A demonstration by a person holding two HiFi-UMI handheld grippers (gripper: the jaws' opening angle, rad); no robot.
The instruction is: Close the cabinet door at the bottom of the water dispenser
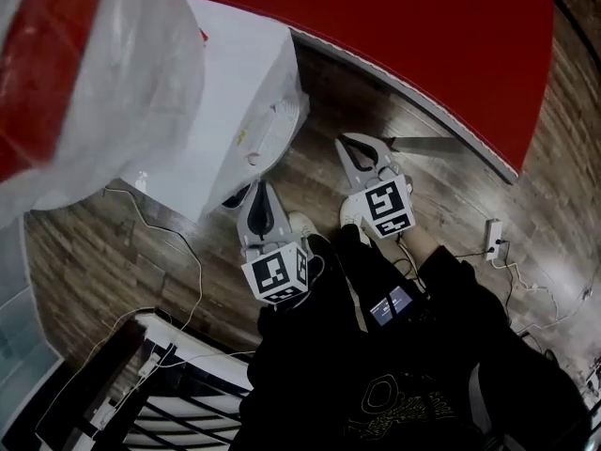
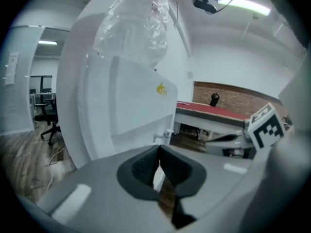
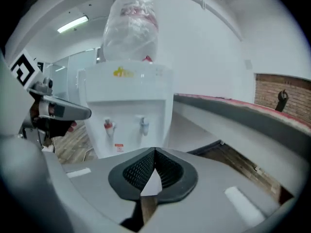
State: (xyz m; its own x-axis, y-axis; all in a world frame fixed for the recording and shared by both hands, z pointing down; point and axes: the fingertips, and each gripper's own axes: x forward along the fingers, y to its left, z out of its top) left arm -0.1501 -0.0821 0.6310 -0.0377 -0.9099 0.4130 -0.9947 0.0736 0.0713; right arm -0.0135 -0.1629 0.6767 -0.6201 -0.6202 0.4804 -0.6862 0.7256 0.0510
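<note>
The white water dispenser stands at the upper left of the head view, topped by a bottle wrapped in clear plastic. My left gripper is shut and empty, pointing at the dispenser's near corner. To its right my right gripper is also shut with nothing in it, over the wooden floor. The left gripper view shows the dispenser's side close ahead. The right gripper view faces its front, with a red tap and a blue tap. My own jaws hide the dispenser's lower part, so no cabinet door shows.
A red-topped counter curves behind the dispenser and along the right. A power strip and cables lie on the floor. A black-and-white rack sits at the lower left. An office chair stands far left.
</note>
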